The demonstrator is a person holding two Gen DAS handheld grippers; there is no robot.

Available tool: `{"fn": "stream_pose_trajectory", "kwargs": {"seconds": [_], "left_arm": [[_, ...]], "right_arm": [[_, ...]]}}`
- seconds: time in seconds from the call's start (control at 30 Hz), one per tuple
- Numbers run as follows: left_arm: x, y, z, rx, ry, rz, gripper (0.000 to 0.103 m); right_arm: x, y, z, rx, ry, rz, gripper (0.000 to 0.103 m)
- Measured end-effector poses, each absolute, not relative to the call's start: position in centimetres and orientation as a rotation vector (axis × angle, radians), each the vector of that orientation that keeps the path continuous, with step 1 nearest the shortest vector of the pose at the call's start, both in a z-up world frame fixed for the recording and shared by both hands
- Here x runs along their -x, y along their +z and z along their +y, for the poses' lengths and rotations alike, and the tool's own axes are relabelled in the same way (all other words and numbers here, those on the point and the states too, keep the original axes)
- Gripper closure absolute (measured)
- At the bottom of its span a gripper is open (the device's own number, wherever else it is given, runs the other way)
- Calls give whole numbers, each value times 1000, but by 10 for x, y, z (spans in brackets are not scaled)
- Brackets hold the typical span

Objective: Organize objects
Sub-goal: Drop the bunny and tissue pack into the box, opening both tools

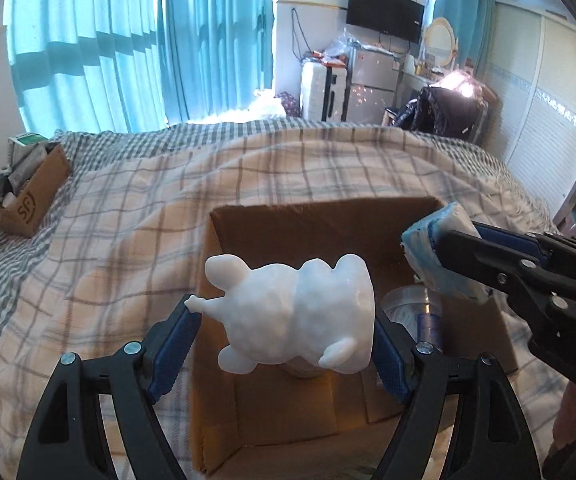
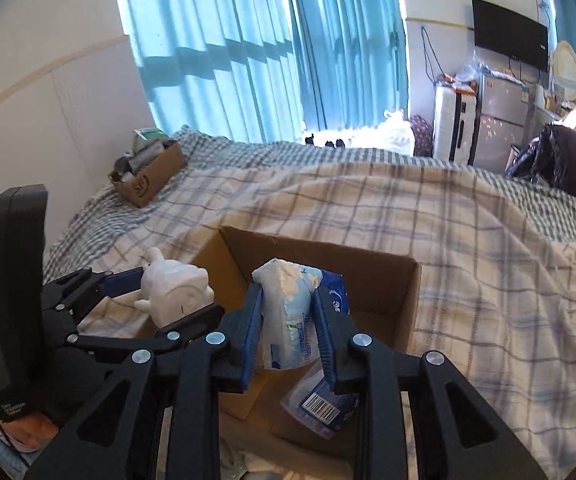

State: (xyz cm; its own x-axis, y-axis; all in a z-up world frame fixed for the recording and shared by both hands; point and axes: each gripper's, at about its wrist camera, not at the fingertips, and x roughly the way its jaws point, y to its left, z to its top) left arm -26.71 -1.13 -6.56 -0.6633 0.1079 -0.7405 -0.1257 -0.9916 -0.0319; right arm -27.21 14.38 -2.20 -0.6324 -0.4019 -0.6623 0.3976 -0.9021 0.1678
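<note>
My left gripper (image 1: 284, 312) is shut on a white animal figurine (image 1: 291, 312), held sideways above the near left part of an open cardboard box (image 1: 327, 208) on the bed. From the right wrist view the same figurine (image 2: 174, 292) and left gripper (image 2: 180, 300) hang over the box's left wall. My right gripper (image 2: 288, 304) is shut on a blue and white tissue pack (image 2: 288, 316), upright above the box (image 2: 327, 248). In the left wrist view that pack (image 1: 435, 256) hovers over the box's right side. Blue packets (image 2: 323, 404) and a clear plastic container (image 1: 407, 308) lie inside the box.
A plaid blanket (image 1: 168, 200) covers the bed around the box. A smaller cardboard box (image 1: 32, 196) full of items sits at the far left by the wall. Teal curtains (image 1: 148, 48), a white suitcase (image 1: 321, 90), a fridge and a dark chair stand beyond the bed.
</note>
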Motion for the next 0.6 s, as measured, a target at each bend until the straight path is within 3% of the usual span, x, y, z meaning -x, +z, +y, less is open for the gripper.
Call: {"fn": "stream_pose_trajectory", "kwargs": {"seconds": [0.13, 0.17, 0.2, 0.27, 0.37, 0.6], "left_arm": [[274, -81, -15, 1241, 2717, 4, 19], [276, -83, -16, 1238, 2710, -5, 18], [275, -83, -16, 1231, 2712, -12, 18], [270, -80, -16, 1216, 2722, -19, 14], [256, -67, -12, 1172, 2765, 16, 0], [212, -25, -22, 1105, 2820, 20, 0]], "right_arm": [[277, -40, 149, -1022, -2493, -25, 74], [277, -41, 150, -1024, -2500, -26, 65], [276, -40, 153, -1021, -2517, -28, 44], [272, -34, 161, -991, -2552, -52, 28], [259, -14, 172, -937, -2587, -64, 28], [209, 32, 194, -878, -2640, -36, 23]]}}
